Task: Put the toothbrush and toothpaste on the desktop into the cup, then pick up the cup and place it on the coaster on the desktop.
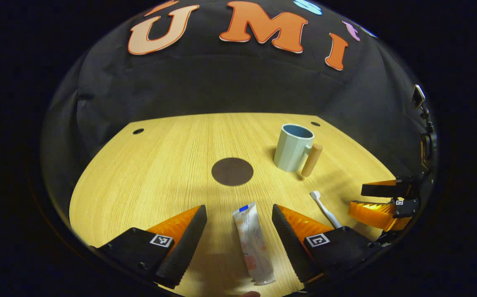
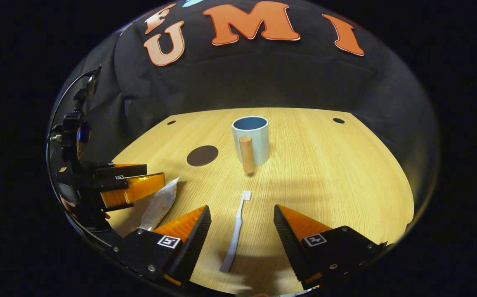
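In the left gripper view, the left gripper [image 1: 238,216] hangs just above a pale wooden desk [image 1: 147,181], its two fingers spread wide and gripping nothing. Between them lies the toothpaste [image 1: 254,243], a white tube flat on the wood with its cap pointing away. In the right gripper view, the right gripper [image 2: 242,218] is likewise wide open and empty, with the toothbrush [image 2: 235,231] lying flat between its fingers, bristle head pointing away. Each gripper also appears at the edge of the other's view, low over the desk beside its own item. Farther on, a dark round coaster [image 1: 232,171] lies bare on the desk. Beyond the toothbrush stands the cup [image 2: 251,139], upright, pale blue with a wooden peg handle facing the right gripper; it sits well apart from the coaster. Small dark holes mark the desk's far corners. Behind everything hangs a black cloth wall [image 1: 230,82].
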